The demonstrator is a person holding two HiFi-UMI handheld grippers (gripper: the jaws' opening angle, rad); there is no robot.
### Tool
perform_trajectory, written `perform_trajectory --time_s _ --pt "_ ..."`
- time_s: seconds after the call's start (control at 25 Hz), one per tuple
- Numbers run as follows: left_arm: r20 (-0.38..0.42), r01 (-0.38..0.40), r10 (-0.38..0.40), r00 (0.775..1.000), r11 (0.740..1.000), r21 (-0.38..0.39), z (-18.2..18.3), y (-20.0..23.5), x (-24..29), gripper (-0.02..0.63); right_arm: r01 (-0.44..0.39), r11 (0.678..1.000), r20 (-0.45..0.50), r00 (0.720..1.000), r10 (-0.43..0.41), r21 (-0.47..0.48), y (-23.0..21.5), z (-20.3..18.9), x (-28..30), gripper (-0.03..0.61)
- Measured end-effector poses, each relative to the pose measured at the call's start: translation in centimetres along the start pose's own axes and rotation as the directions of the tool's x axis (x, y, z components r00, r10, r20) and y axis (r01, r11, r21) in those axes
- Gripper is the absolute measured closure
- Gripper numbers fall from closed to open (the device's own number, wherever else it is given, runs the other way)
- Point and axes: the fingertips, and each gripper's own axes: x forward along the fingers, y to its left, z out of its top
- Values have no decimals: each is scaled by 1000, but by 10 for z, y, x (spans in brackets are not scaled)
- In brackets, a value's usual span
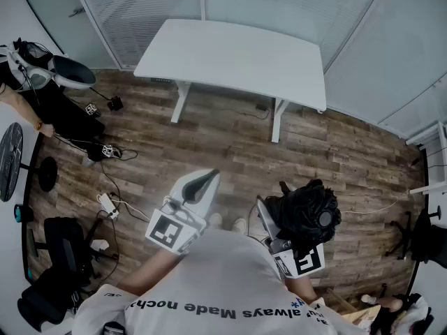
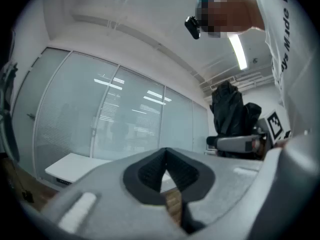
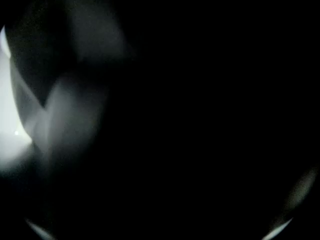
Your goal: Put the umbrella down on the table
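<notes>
left gripper (image 2: 166, 156) jaws meet at the tips with nothing between them. right gripper (image 1: 281, 233) jaws clamp the umbrella (image 1: 307, 211), whose black cloth darkens that gripper's view. the umbrella is bunched and crumpled, held above the wood floor (image 1: 230, 145), well short of the white table (image 1: 230, 54) by the glass walls (image 1: 140, 5). cables (image 1: 112, 187) lie at the left.

Head view: flat, even light, soft shadows, washed colours, heavy fisheye bend at the edges. The white rectangular worktop (image 1: 230, 54) is the brightest area. Left gripper view: the ceiling strip light (image 2: 237, 51) blows out and mirrors in the frosted glass wall (image 2: 125, 114); the grey left gripper (image 2: 166, 156) up close is soft. Right gripper view: near black, the black bundled umbrella (image 1: 307, 215) crowds the lens, with a pale blur at the left edge.
</notes>
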Motion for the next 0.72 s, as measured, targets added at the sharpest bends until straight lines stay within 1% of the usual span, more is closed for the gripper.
perform_trajectory --time_s 0.2,0.32,0.48,0.6,0.72 --pt "-3 2 -2 1000 1000 -9 -4 2 -14 611 1 1000 -2 1000 -1 10 13 -2 2 348" --pt "-1 5 -5 1000 1000 -19 -7 3 -19 611 -1 999 4 1000 1 36 18 -4 3 345" --pt "-8 13 -13 1000 999 -31 -11 13 -27 611 29 998 -10 1000 -28 56 23 -9 12 345" --pt "-19 24 -24 1000 1000 -6 -17 19 -30 611 47 997 -6 999 -47 62 26 -14 18 345" --pt "-32 29 -30 999 999 -13 -23 27 -23 611 57 995 -24 998 -56 78 22 -24 25 345"
